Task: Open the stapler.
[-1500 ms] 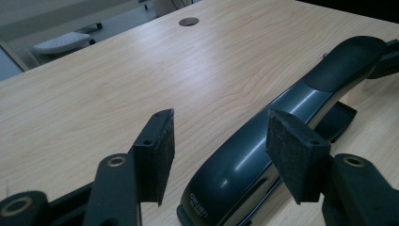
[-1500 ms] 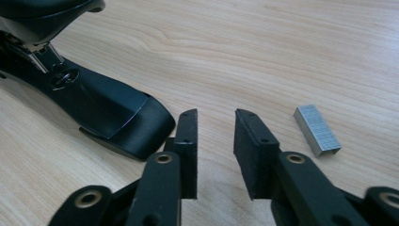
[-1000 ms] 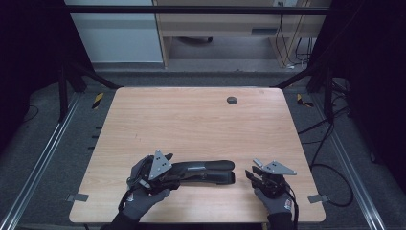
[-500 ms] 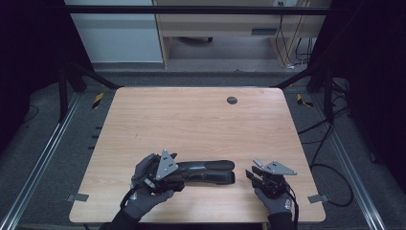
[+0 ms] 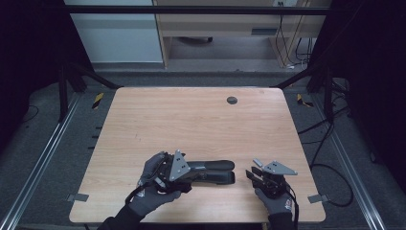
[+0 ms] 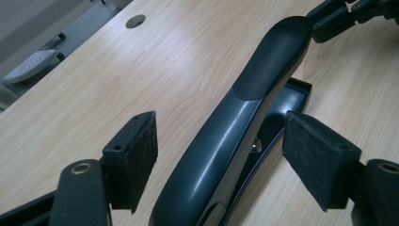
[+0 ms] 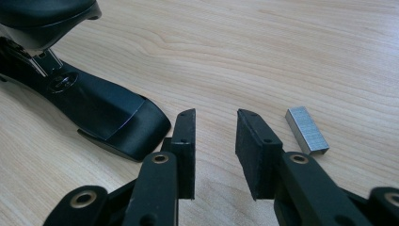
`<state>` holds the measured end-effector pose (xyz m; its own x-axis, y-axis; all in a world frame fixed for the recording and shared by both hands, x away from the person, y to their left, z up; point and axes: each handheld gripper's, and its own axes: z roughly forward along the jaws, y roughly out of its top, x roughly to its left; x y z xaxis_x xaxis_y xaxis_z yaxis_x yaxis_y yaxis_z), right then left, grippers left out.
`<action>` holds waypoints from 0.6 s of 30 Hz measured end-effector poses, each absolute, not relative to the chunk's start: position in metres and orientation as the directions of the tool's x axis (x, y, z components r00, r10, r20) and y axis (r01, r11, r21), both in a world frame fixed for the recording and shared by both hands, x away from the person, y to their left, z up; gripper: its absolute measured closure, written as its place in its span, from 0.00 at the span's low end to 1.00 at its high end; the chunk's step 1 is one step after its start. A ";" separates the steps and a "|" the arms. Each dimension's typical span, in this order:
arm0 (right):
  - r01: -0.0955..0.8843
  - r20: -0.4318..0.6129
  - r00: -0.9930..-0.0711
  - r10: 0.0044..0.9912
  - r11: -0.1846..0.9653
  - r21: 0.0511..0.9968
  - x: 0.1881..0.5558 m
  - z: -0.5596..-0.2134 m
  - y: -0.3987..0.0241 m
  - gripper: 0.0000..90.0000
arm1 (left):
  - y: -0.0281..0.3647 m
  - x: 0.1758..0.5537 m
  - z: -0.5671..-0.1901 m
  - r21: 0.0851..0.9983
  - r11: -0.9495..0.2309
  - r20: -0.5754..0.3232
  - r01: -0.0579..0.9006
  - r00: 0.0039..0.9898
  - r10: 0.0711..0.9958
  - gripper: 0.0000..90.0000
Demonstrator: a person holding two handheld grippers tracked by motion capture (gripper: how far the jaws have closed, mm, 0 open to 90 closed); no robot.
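Black and long-armed, the stapler [image 5: 210, 171] lies low in the high view, left of centre, on the pale wooden table [image 5: 191, 120]. Its handle runs between the pads of the left gripper [image 6: 221, 155], whose jaws stand apart without pressing it, having just finished widening. Lower right in that view sits the right gripper [image 7: 214, 141], empty, its jaws a little apart and just now narrowing. A staple strip [image 7: 307, 129] lies just beside its right jaw.
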<state>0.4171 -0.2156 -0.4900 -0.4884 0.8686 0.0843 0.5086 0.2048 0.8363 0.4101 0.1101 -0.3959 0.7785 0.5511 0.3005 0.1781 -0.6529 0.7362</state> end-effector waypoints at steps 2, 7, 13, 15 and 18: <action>0.509 0.084 -0.489 0.868 0.206 0.836 0.417 -0.490 -0.216 0.77 | 0.106 0.409 -0.396 0.725 -0.668 0.317 0.168 0.780 0.539 0.30; 0.507 0.082 -0.492 0.867 0.209 0.836 0.417 -0.491 -0.216 0.78 | 0.100 0.408 -0.396 0.714 -0.683 0.337 0.154 0.779 0.528 0.30; 0.511 0.085 -0.489 0.868 0.206 0.835 0.417 -0.491 -0.216 0.77 | 0.092 0.407 -0.399 0.694 -0.706 0.367 0.138 0.777 0.512 0.31; 0.512 0.086 -0.488 0.869 0.205 0.834 0.417 -0.491 -0.216 0.77 | 0.090 0.406 -0.400 0.688 -0.714 0.379 0.130 0.775 0.506 0.31; 0.512 0.086 -0.488 0.869 0.205 0.834 0.417 -0.492 -0.216 0.77 | 0.086 0.404 -0.402 0.681 -0.722 0.391 0.123 0.772 0.501 0.31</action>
